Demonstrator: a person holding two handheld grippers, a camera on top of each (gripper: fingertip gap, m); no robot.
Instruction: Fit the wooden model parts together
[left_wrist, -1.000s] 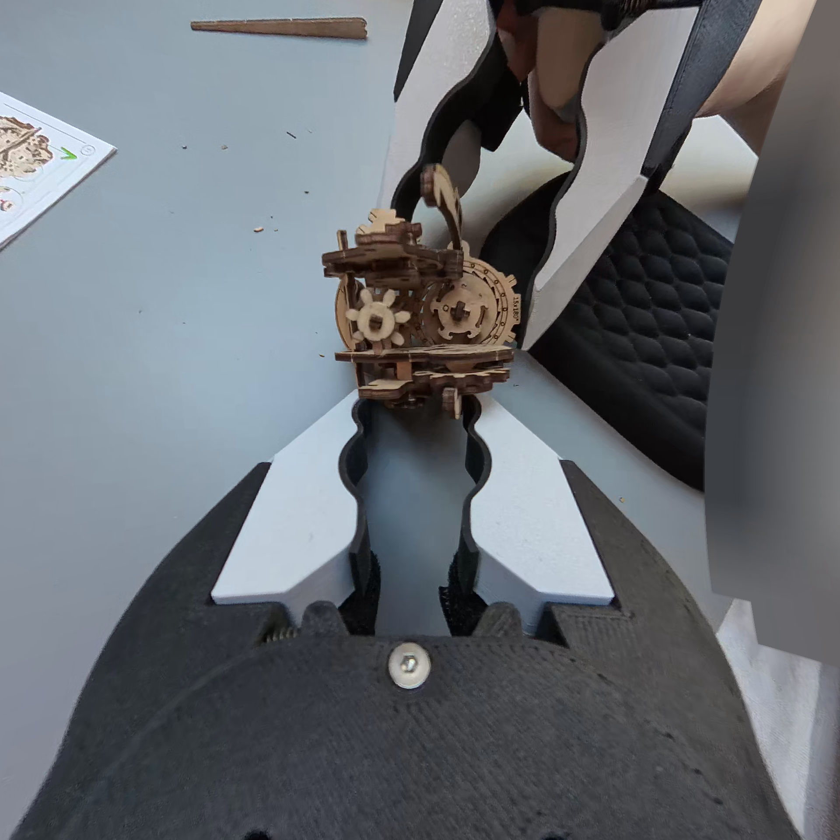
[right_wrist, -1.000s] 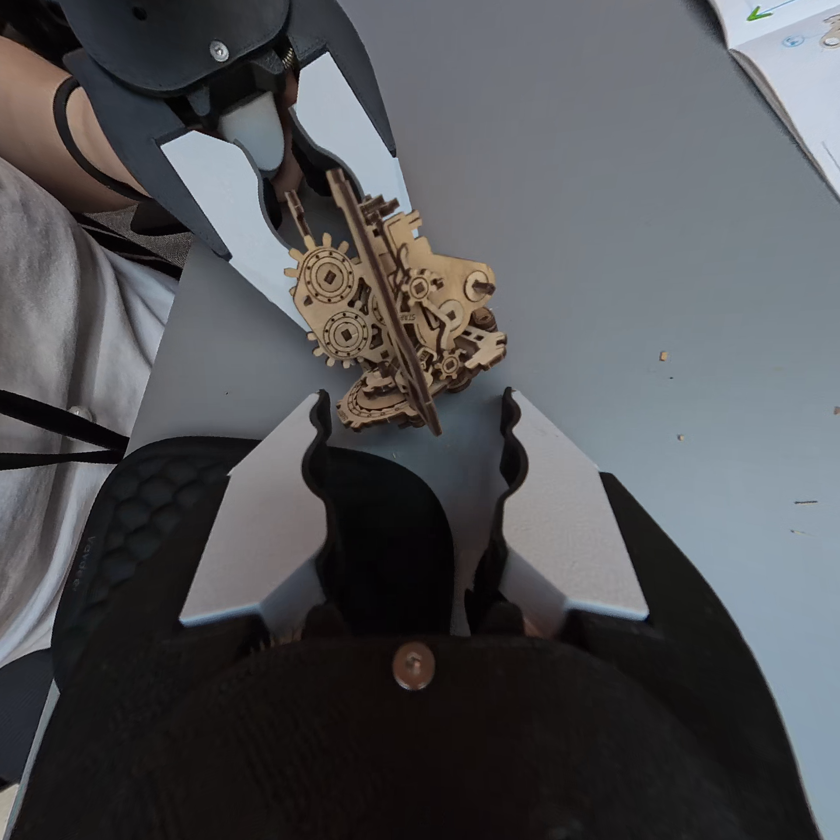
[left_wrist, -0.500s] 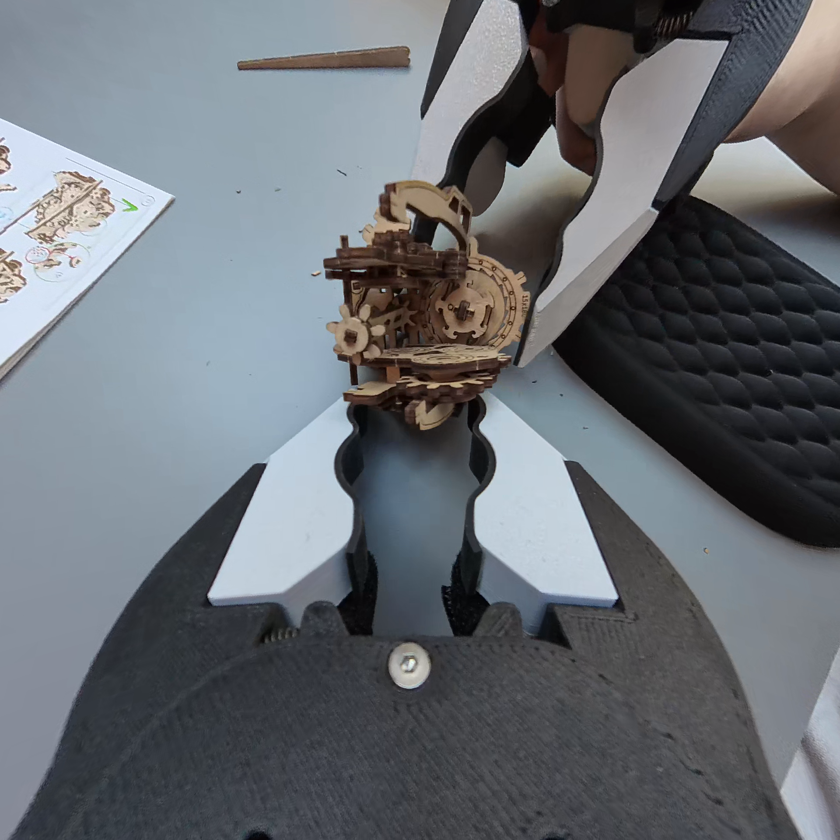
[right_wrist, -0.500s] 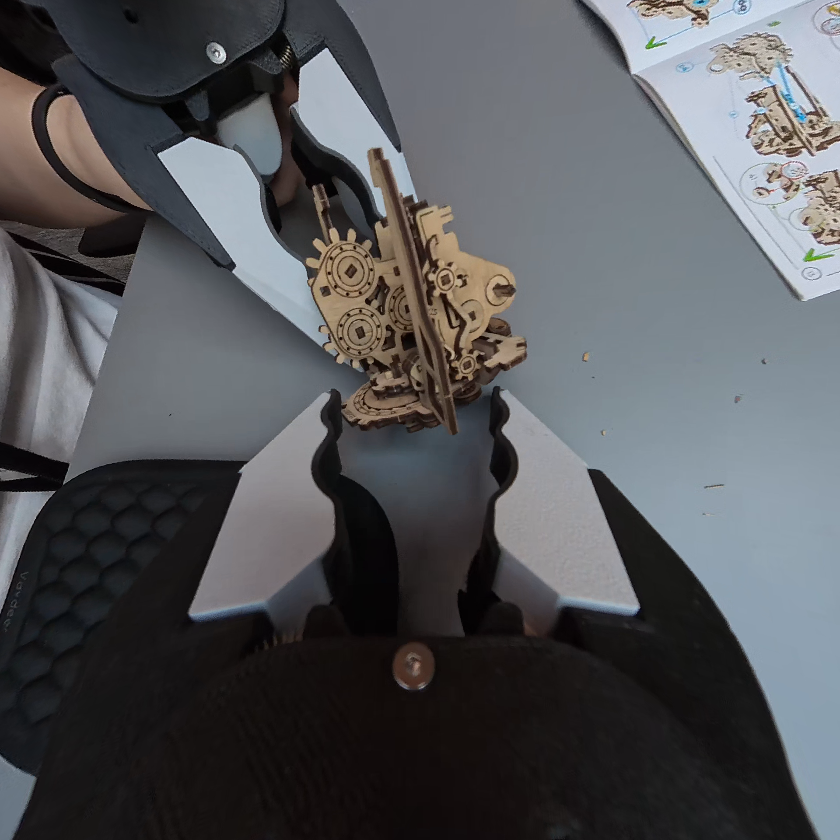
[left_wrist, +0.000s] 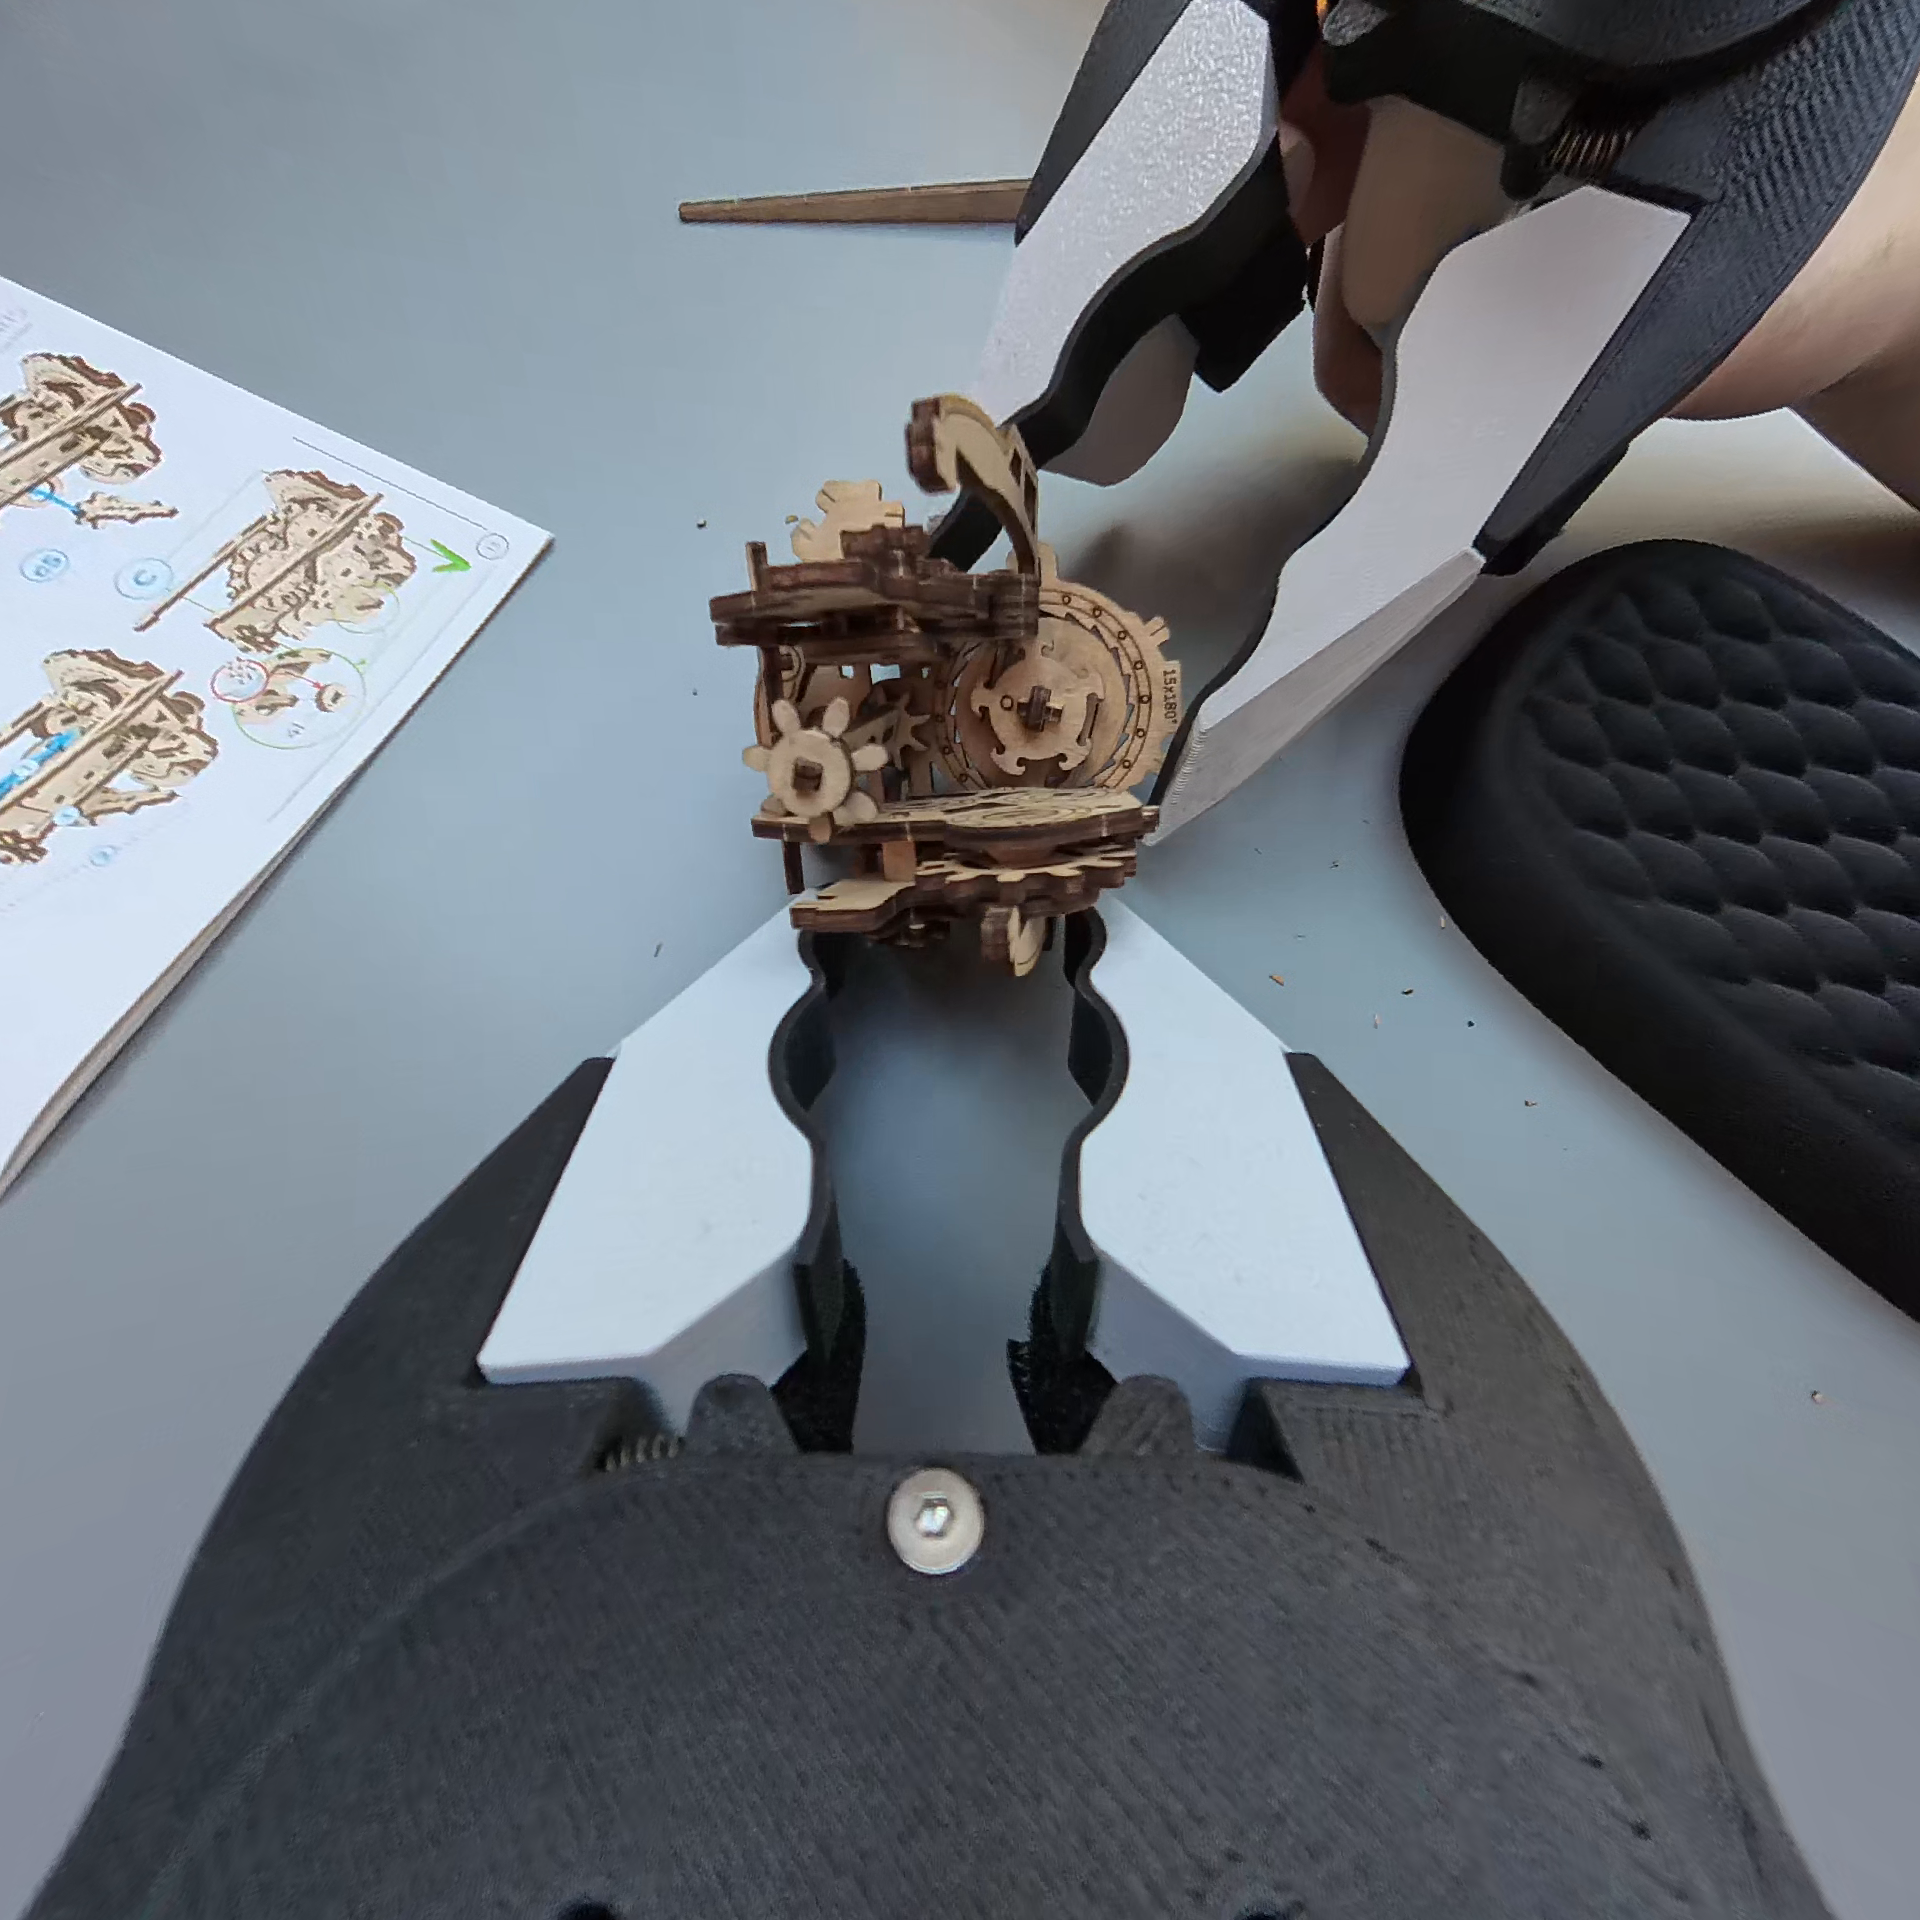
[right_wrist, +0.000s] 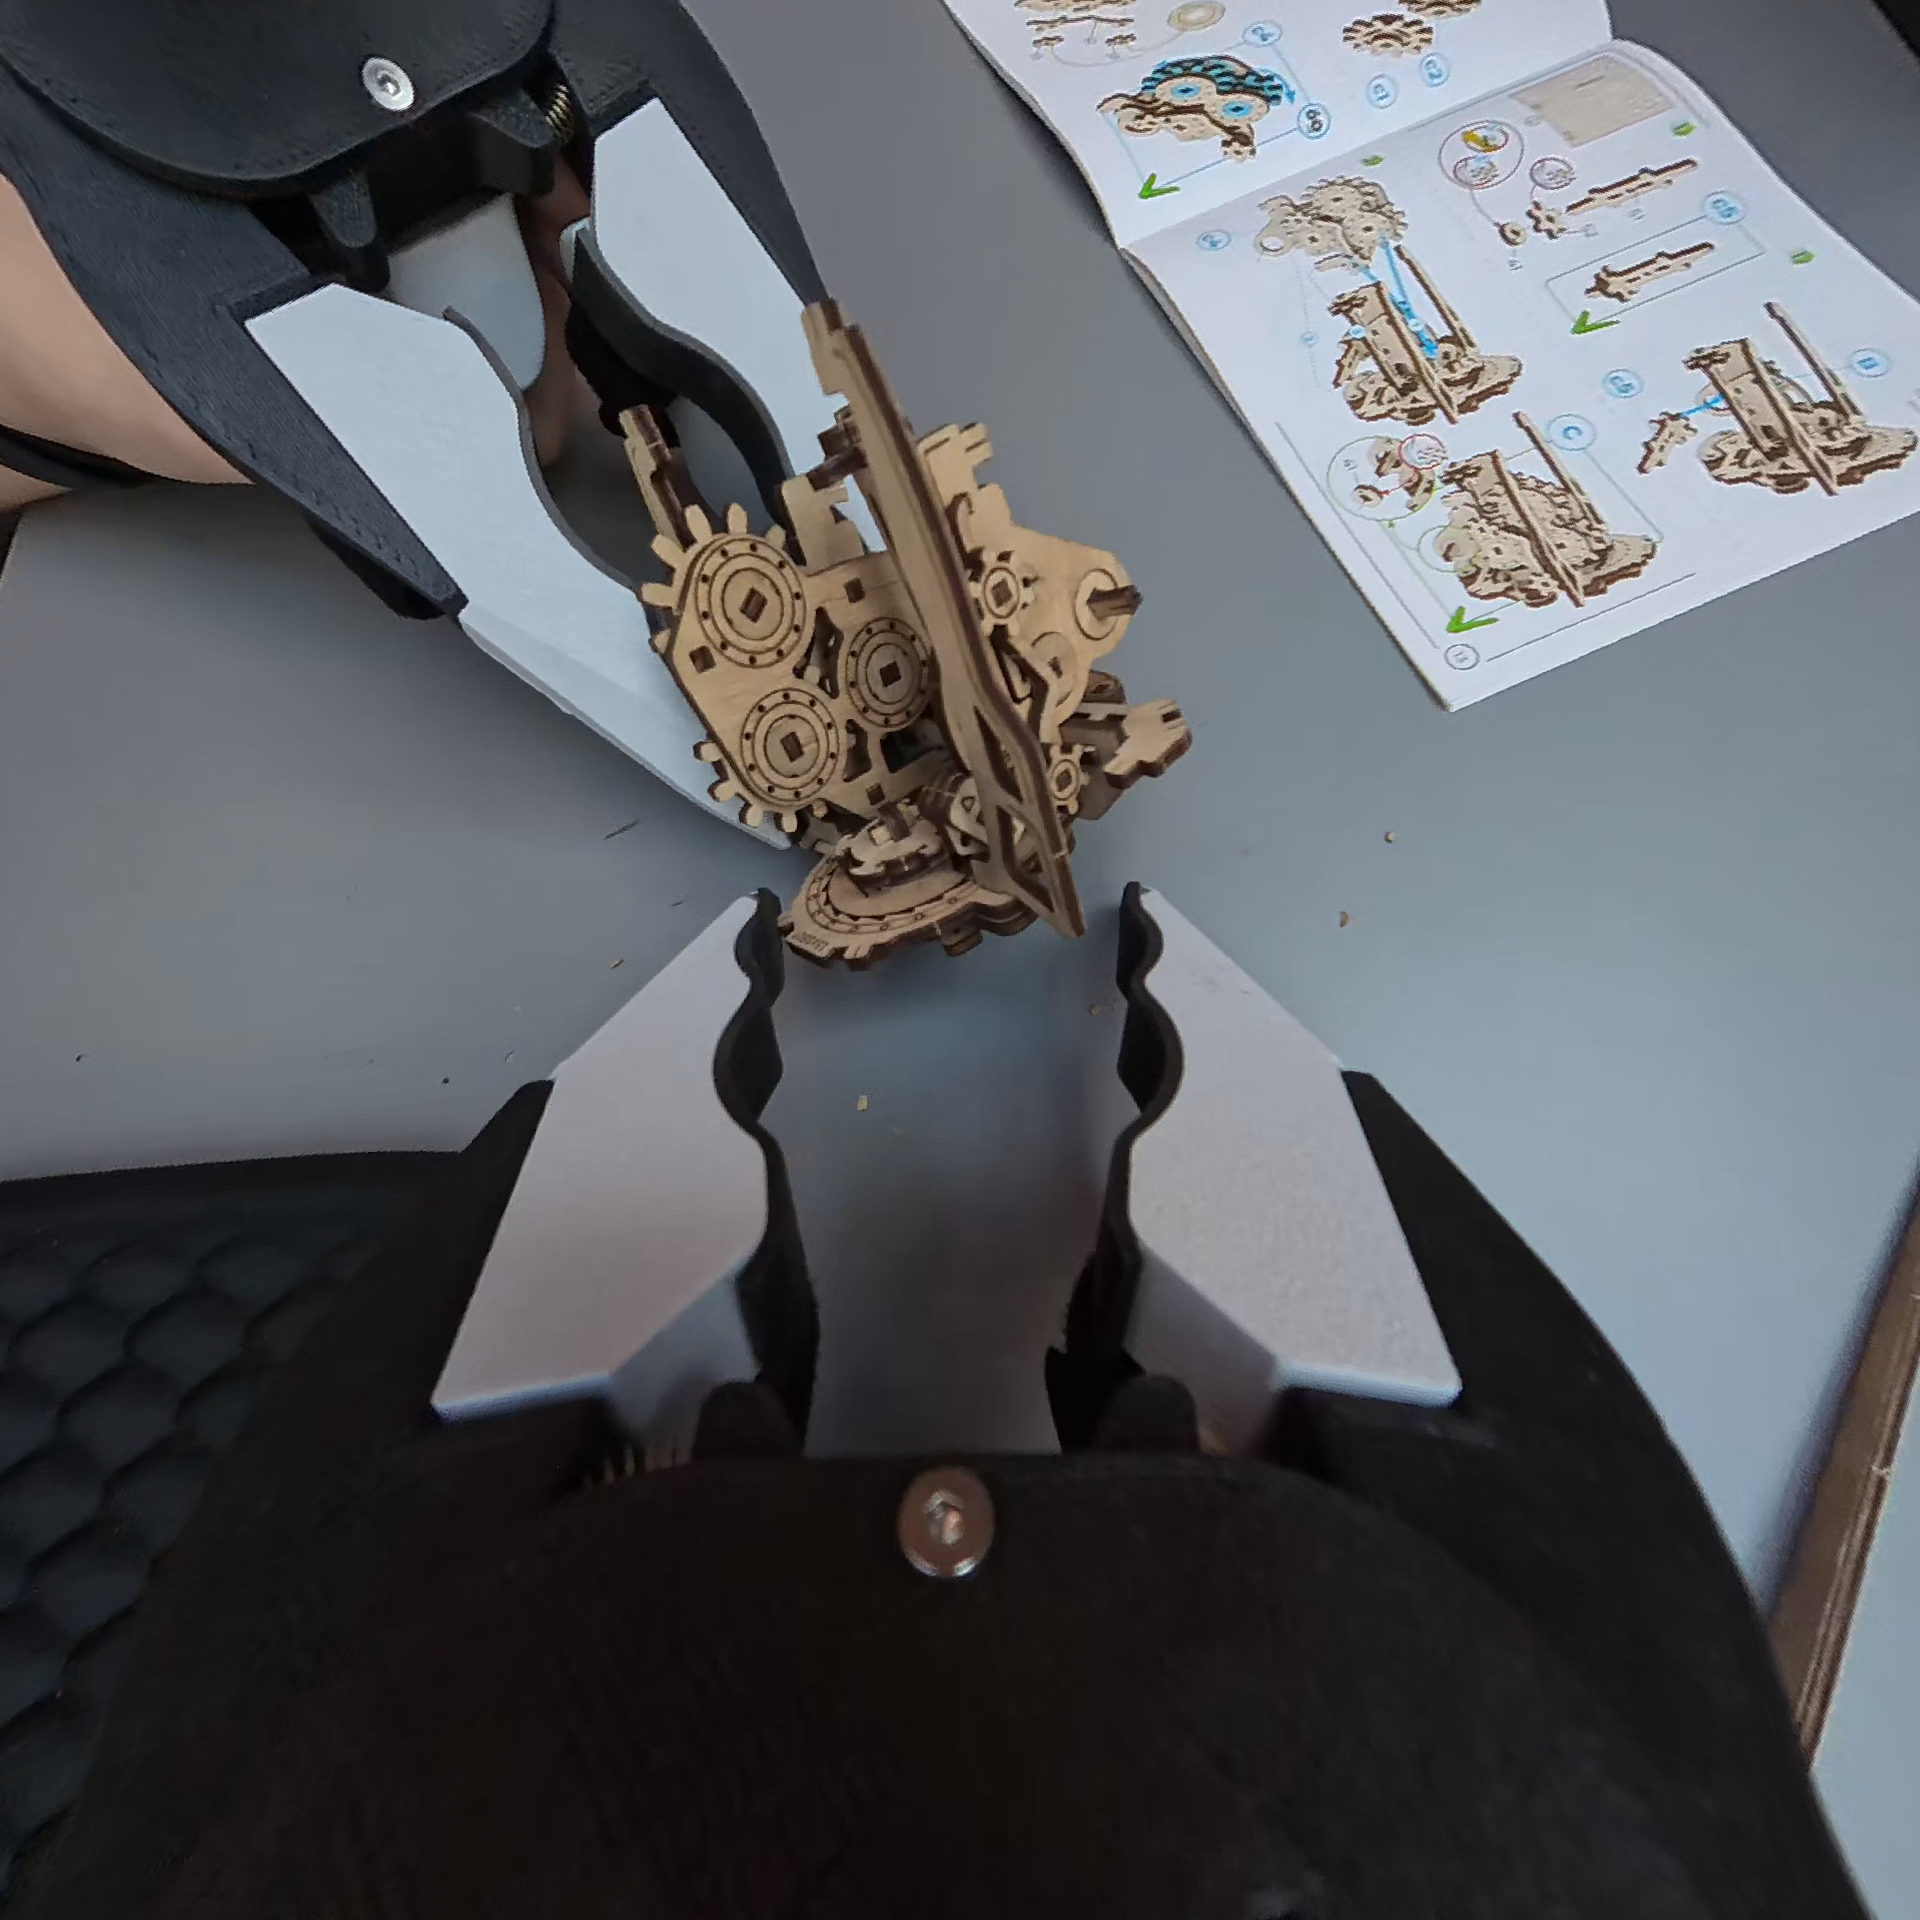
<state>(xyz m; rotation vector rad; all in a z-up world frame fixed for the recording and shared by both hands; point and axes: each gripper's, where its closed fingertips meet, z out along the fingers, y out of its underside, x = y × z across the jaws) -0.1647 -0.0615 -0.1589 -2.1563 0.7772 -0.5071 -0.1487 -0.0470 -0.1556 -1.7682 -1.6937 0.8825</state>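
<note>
A small wooden gear model (left_wrist: 935, 727) is held just above the grey table. My left gripper (left_wrist: 951, 930) is shut on its lower plates at the fingertips. In the right wrist view the model (right_wrist: 831, 675) hangs tilted, with a thin upright plate (right_wrist: 935, 623) slotted through it. My right gripper (right_wrist: 945, 904) straddles the model's near end. Its left fingertip touches the round disc, and a small gap shows beside the plate's tip. In the left wrist view the right gripper's fingers (left_wrist: 1351, 623) reach around the model from the upper right.
An open instruction booklet (left_wrist: 208, 675) lies left of the model and shows again in the right wrist view (right_wrist: 1507, 364). A black padded mat (left_wrist: 1662, 883) lies to the right. A thin wooden stick (left_wrist: 852, 205) lies farther back. Wood crumbs dot the table.
Both grippers and the model have shifted over the table, bringing the booklet into view. The right jaws have narrowed around the model. The model has turned slightly in the left grip.
</note>
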